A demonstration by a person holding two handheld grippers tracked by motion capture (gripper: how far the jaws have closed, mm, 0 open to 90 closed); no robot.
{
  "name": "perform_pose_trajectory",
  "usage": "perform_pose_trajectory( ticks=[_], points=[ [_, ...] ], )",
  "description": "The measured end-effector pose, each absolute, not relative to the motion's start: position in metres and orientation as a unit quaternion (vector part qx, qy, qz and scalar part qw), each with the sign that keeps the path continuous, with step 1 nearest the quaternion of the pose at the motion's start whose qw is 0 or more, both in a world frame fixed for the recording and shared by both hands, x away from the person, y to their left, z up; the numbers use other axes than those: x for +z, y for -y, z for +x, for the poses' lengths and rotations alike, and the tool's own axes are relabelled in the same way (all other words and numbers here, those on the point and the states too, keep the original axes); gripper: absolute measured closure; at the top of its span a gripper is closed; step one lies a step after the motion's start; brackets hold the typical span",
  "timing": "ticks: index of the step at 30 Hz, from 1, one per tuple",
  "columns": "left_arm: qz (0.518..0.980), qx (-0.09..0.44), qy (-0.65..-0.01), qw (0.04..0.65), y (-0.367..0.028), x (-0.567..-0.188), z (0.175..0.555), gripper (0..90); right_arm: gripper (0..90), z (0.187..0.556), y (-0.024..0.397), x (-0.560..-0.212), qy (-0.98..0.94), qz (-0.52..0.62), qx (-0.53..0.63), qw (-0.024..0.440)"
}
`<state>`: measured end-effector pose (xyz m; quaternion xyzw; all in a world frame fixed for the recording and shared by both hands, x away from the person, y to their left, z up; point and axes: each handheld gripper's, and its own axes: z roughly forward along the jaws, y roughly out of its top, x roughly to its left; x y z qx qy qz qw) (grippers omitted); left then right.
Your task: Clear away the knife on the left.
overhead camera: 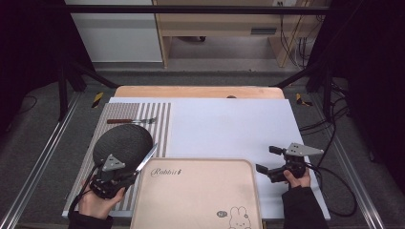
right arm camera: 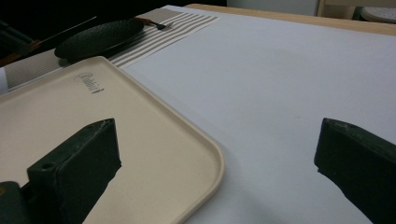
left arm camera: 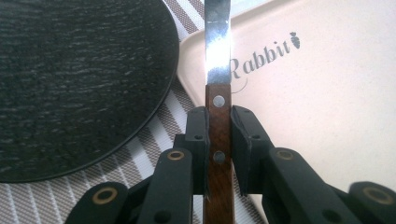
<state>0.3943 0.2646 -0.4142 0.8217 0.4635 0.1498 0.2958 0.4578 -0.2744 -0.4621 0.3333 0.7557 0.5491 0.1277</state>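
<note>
Left gripper (overhead camera: 125,175): lower left of the high view, jaws closed on the wooden handle of a knife (overhead camera: 146,159). In the left gripper view the knife (left arm camera: 218,93) stands at centre frame, handle pinched between the two pads, blade running up and away from them. The grip sits low on the handle, probably so the blade stays free and steerable for laying it down.

Knife: held between the black plate (overhead camera: 122,143) to its left and the beige tray (overhead camera: 198,191) to its right, blade tip over the striped placemat (overhead camera: 160,119) beside the tray's upper left corner. Whether it touches the mat cannot be told.

Fork (overhead camera: 131,121): lies on the placemat above the plate, upper left of the table; knife apparently destined for the plate's other side.

Right gripper (overhead camera: 267,160): lower right of the high view, jaws wide apart, holding nothing, over the white sheet (overhead camera: 229,129) right of the tray; seemingly parked clear.
</note>
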Motion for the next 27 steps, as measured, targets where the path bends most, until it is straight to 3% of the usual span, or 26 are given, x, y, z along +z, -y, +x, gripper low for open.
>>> perform_pose_trajectory(
  ticks=[27],
  points=[
    [0.751,0.171,-0.556,0.313,-0.233,-0.423,0.352,77.0,0.4,0.458,0.274,-0.462,-0.756,0.33,0.551,0.125]
  ],
)
